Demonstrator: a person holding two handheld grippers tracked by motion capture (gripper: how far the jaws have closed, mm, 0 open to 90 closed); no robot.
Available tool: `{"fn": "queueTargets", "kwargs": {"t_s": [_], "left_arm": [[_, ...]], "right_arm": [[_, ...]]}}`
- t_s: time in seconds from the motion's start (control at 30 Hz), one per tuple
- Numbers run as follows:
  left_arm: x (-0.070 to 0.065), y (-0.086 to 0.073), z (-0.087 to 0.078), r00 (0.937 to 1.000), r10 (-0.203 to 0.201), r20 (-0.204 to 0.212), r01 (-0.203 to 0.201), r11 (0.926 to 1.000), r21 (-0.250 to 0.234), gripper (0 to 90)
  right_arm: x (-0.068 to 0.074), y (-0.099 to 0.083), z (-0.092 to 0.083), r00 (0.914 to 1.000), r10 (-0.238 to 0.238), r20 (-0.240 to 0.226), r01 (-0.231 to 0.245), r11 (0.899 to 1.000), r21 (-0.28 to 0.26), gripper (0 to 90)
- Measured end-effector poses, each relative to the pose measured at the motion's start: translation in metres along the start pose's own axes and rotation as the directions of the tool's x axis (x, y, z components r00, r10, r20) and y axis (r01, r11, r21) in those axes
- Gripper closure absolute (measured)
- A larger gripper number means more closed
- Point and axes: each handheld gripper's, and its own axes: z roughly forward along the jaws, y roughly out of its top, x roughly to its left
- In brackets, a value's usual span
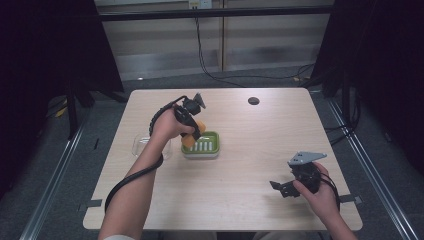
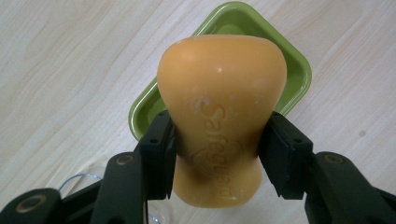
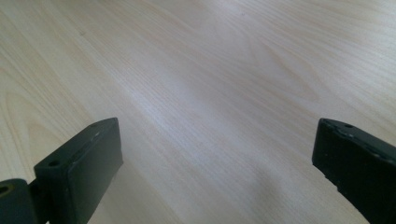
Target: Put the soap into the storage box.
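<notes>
The surface [image 1: 260,150] carries a green dish [image 1: 212,145] left of centre, with a clear lid [image 1: 139,145] lying just beside it on its left. Above the dish, the left tongs [image 2: 217,149] are clamped on the narrow waist of an orange soap [image 2: 222,116], jaws pressed to both sides, the bar hanging clear of the dish. The step looks like placing the soap in the dish; the next move would call for lowering it squarely inside the rim before letting go. The right tongs [image 1: 281,187] rest low near the surface's right front, jaws spread wide with nothing between them.
</notes>
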Motion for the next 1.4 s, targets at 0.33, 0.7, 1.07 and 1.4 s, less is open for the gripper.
{"fn": "queueTargets", "kwargs": {"t_s": [0.33,0.7,1.07,1.4], "left_arm": [[-0.003,0.004,0.006,0.9983,0.055,-0.019,-0.055,0.9984,0.013,49.6],[-0.004,0.006,0.012,0.9914,0.126,-0.036,-0.125,0.9919,0.022,49.6],[-0.006,0.008,0.018,0.9810,0.190,-0.038,-0.188,0.9811,0.045,49.5],[-0.006,0.007,0.024,0.9808,0.193,-0.024,-0.193,0.9807,0.034,49.5]], "right_arm": [[0.000,0.000,0.000,1.0000,-0.003,0.002,0.003,1.000,0.002,1.2],[0.000,0.000,0.000,1.0000,0.003,-0.002,-0.003,1.000,0.002,1.2],[0.000,0.000,0.000,1.0000,0.001,0.001,-0.001,1.000,0.000,1.2],[0.000,-0.001,0.001,1.0000,0.000,-0.002,0.000,1.000,0.005,1.3]]}}
